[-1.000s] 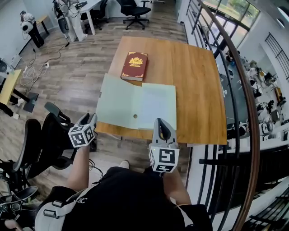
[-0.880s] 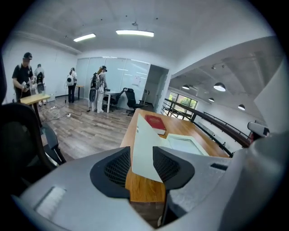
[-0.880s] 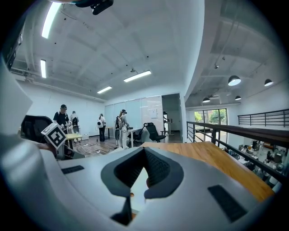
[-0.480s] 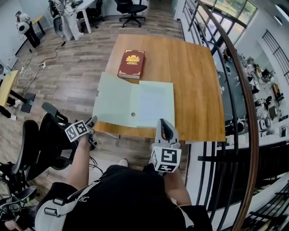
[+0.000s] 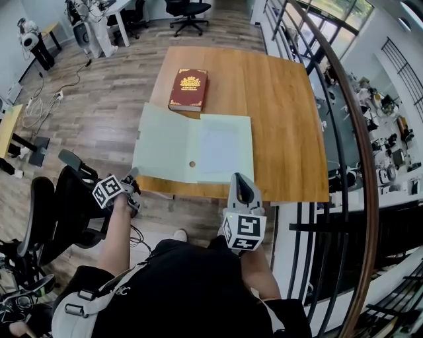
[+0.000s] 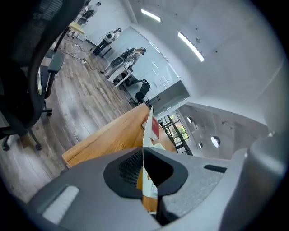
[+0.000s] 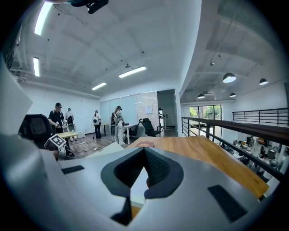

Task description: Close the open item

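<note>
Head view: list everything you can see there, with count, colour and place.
table: one, light brown wood, centre.
folder: one, pale green, open on the table's near edge, left corner overhanging.
sheet: one, whitish, on the folder's right half.
book: one, dark red, just beyond the folder.
office chairs: two, black, one beyond the table, one at the person's left.
railing: one, black bars, right of the table.
left gripper: one, grey, jaws together on the folder's left corner.
right gripper: one, grey, jaws together, empty, at the table's near edge.
</note>
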Demonstrator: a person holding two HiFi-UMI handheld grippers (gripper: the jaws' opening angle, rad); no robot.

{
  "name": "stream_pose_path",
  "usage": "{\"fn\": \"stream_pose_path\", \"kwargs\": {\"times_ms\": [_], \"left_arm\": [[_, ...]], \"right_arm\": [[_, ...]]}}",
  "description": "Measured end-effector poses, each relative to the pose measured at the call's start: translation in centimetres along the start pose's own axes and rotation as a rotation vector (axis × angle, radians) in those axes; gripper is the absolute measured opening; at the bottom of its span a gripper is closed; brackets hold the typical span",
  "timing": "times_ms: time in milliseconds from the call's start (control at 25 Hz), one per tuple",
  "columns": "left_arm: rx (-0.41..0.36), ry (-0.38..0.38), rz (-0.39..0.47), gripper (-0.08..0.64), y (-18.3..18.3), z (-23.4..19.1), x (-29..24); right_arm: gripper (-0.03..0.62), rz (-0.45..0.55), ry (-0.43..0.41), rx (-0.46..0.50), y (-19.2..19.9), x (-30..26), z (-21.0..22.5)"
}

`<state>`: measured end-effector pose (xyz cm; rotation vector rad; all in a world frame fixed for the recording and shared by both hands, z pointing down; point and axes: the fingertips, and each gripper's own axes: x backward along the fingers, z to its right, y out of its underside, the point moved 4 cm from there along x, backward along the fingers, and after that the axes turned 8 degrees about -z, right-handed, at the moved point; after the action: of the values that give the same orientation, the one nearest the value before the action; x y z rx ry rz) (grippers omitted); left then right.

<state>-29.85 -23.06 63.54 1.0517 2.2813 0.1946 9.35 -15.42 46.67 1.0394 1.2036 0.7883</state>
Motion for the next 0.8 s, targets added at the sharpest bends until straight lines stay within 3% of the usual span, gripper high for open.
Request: {"fn": "stream_pose_path", "kwargs": {"times_ms": [240, 440, 640, 800], "left_arm": [[-0.147, -0.022, -0.006, 0.005, 0.0, 1.5, 0.5], [-0.367, -0.121, 0.019, 0.005, -0.2, 3.3, 1.4], [-0.534, -0.142, 0.035, 0.005, -0.5, 6.1, 2.2], [-0.635, -0.150, 0.044, 0.005, -0.6, 7.9, 3.0]], "right_arm": [[0.003, -0.010, -0.005, -0.014, 0.5, -0.4, 0.4], [0.003, -0.017, -0.007, -0.028, 1.2, -0.7, 1.1], [0.003, -0.017, 0.052, -0.113, 2.7, -1.4, 4.3], [0.015, -0.088, 0.056, -0.202, 5.8, -3.0, 7.2]]}}
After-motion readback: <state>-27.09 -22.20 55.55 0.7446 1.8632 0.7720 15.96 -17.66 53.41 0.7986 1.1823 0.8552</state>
